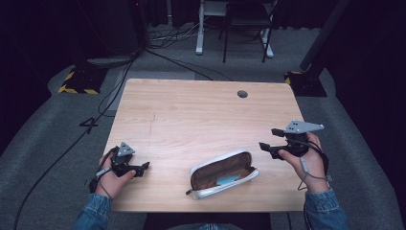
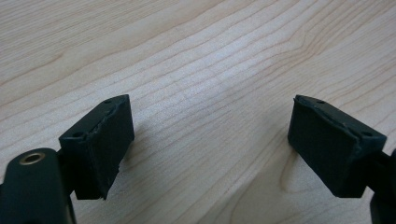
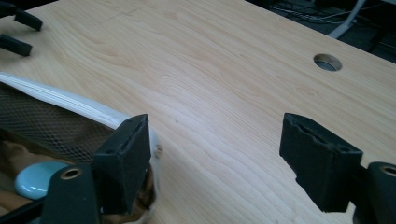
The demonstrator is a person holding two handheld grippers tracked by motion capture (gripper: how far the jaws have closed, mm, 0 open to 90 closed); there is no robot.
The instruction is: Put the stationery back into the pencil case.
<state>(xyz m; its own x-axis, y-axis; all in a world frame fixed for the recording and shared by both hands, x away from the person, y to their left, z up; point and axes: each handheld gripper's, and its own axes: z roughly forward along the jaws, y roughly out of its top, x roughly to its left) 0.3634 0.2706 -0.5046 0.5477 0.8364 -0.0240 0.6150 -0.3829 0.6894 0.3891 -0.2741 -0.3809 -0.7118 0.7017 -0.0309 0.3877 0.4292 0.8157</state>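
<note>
White pouch (image 1: 223, 174) unzipped on wooden table (image 1: 191, 115) — left gripper (image 1: 145, 166), right gripper (image 1: 268, 139) both agape, empty.

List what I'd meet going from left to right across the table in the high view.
left gripper → open white pencil case with a light blue object inside → right gripper. The round cable hole lies farther back, over the case's right end, so it has no clear place in the order.

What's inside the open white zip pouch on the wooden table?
The white pouch holds a pale blue smooth rounded object against brown lining, with mesh along one wall. Anything deeper is hidden.
</note>
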